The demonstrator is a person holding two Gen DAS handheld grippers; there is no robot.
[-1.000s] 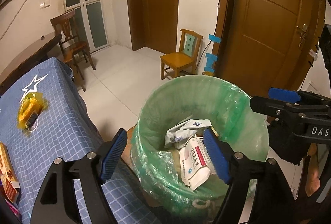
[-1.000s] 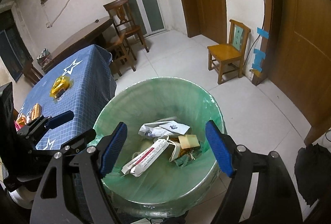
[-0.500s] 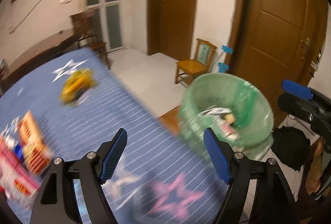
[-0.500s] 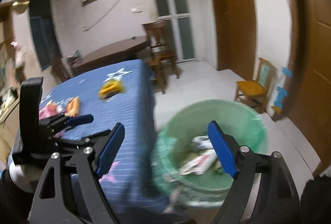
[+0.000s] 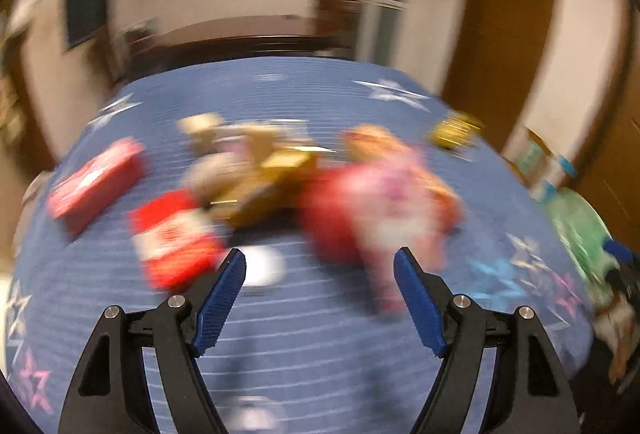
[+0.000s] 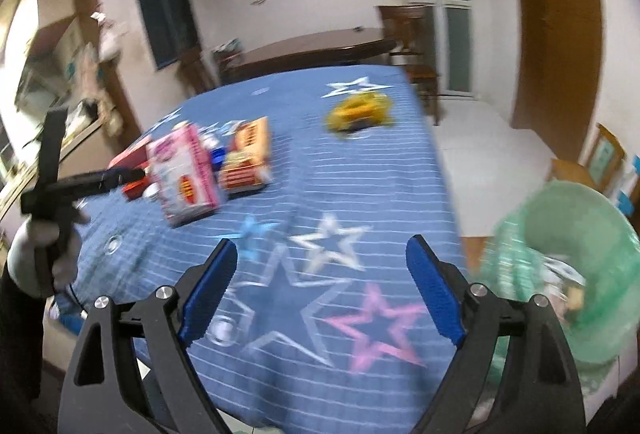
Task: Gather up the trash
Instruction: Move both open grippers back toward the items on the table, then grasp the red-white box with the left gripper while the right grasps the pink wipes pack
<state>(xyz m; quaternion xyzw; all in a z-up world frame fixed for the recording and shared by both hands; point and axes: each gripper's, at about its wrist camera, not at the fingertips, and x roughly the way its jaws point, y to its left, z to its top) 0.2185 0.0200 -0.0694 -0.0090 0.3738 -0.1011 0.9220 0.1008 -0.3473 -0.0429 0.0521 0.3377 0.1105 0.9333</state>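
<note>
The left claw [image 5: 320, 268] hangs released over the counter [image 5: 320, 354], which wears a blue cloth with stars; nothing sits between its 2 blue pads. This view is badly blurred. Ahead of the claw, across the middle of the frame, lies the trash: a red box [image 5: 96, 185] at the left, a red-and-white pack [image 5: 176, 238] below it, a tan carton [image 5: 272, 181] in the centre, a pink-and-red bag [image 5: 380, 205] to the right, and a yellow wrapper [image 5: 456, 131] at the upper right.

The right claw [image 6: 322, 260] also stands released and empty; its jaws have just been opening. It hangs over the star-printed cloth at the counter's near edge. A pink box [image 6: 184, 173] and an orange box [image 6: 248, 157] stand left of centre. The green-lined bin [image 6: 568, 274] sits at the right edge, off the counter, with litter inside.
</note>
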